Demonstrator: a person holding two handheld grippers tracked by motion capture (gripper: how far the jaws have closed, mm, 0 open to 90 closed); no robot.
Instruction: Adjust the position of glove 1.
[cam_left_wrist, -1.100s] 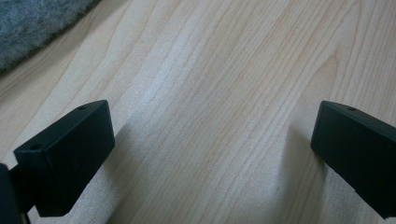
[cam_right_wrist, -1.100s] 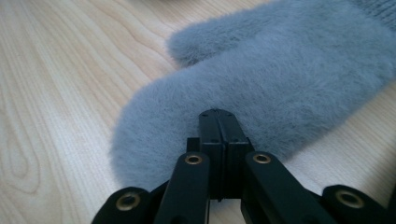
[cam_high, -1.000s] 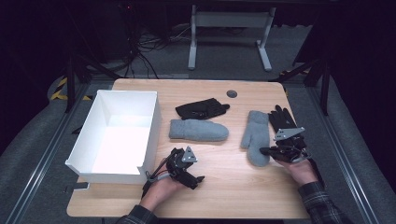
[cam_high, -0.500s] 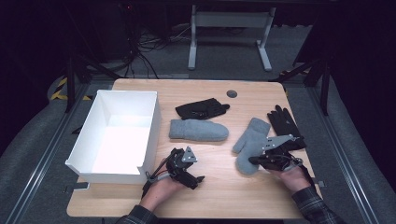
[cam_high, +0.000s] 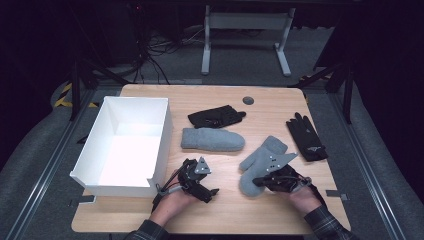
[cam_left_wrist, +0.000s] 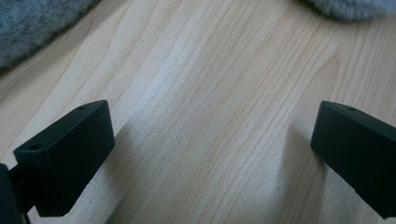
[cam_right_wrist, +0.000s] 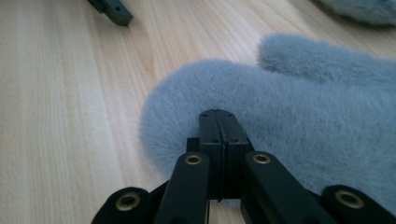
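Note:
A grey fleece mitten (cam_high: 264, 161) lies slanted on the wooden table (cam_high: 150, 220), right of the middle. My right gripper (cam_high: 257, 181) is shut on its near end. In the right gripper view the two black jaws meet in the mitten's (cam_right_wrist: 289, 107) fur at my right gripper (cam_right_wrist: 217, 116). A second grey mitten (cam_high: 212, 139) lies flat in the middle of the table. My left gripper (cam_high: 212, 192) rests on the table near the front, open with only bare wood between its jaws (cam_left_wrist: 210, 140).
A white open box (cam_high: 162, 135) stands at the left. One black glove (cam_high: 216, 117) lies behind the middle mitten, another black glove (cam_high: 306, 136) near the right edge. A round grey cap (cam_high: 248, 100) sits in the tabletop at the back.
My right gripper has dragged the grey mitten leftward, away from the black glove at the right, and the mitten has swung onto a slant. The left gripper has stayed put.

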